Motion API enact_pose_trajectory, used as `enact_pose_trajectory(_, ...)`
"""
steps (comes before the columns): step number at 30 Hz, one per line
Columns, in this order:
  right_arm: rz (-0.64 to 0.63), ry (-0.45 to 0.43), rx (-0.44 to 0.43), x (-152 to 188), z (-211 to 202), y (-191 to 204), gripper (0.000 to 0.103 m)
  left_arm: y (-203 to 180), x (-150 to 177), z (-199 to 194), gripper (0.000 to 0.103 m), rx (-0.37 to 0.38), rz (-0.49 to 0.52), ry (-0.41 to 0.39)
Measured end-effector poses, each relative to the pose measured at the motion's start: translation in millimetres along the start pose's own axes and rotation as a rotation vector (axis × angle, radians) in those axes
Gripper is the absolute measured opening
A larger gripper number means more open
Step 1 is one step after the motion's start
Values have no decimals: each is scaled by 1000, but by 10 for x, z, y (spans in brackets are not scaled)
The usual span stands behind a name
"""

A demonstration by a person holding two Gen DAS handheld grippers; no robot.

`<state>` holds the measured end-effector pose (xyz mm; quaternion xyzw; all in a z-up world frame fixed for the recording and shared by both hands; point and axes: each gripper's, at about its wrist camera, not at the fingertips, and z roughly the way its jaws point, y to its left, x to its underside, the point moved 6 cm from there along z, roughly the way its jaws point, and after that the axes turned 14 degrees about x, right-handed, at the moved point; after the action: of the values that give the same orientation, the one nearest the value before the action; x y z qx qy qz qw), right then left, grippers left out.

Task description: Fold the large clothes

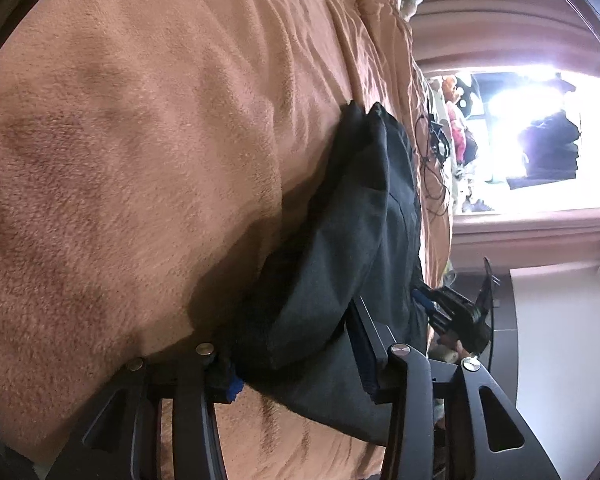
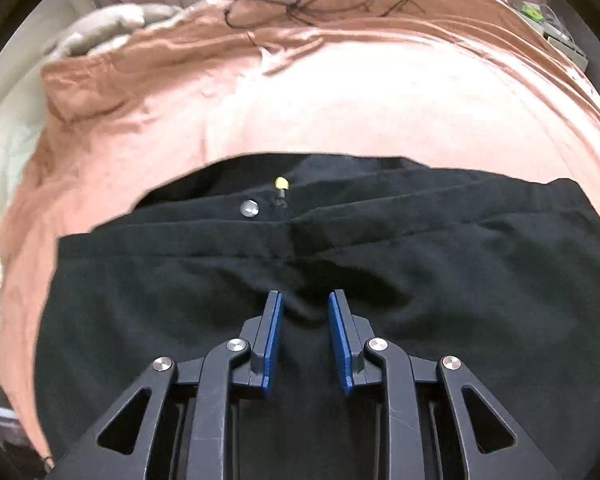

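Note:
A black garment [image 2: 380, 264] with a metal snap button [image 2: 249, 208] and a yellow-tipped cord end [image 2: 281, 182] lies on a peach blanket [image 2: 340, 112]. My right gripper [image 2: 305, 300] rests on it, jaws partly open with a ridge of the fabric between the blue pads [image 2: 272, 336]. In the left wrist view the garment [image 1: 340, 248] bulges between the fingers of my left gripper [image 1: 296, 344]; its jaws are wide apart and the left pad is mostly hidden by cloth. The right gripper [image 1: 452, 312] shows at the garment's far edge.
The peach blanket [image 1: 140, 160] covers a bed. Black cables [image 2: 320, 4] and small clutter lie at the bed's far side. A bright window [image 1: 540, 140] and pink curtains [image 1: 500, 8] stand beyond. A grey-white quilt [image 2: 100, 28] is bunched at the back left.

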<state>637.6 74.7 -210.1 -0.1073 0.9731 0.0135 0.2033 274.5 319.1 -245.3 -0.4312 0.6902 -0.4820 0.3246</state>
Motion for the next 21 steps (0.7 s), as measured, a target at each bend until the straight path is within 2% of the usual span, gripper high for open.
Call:
enact_pose_trajectory(3,-13,-19,-21,136,-234,-24,26,-20,1,4,45,2,-4,-3)
enact_pose_trajectory(7,-40,-24,-46,390,-457,-45,26,-76,13,-27,27,24,-10,-3)
enact_pose_trajectory(12,-48,-11,-88,752,-680,-138,26,-290,26,-74,18,56,25,-7)
enact_pose_trajectory(15,-38,-9,-115,938,-805,-197,26,-461,39,-106,16,93,53,-6)
enact_pose_trajectory(21,-31,-15,-174,1344,-1072,-223,26,-834,53,-76,14,110,128,10)
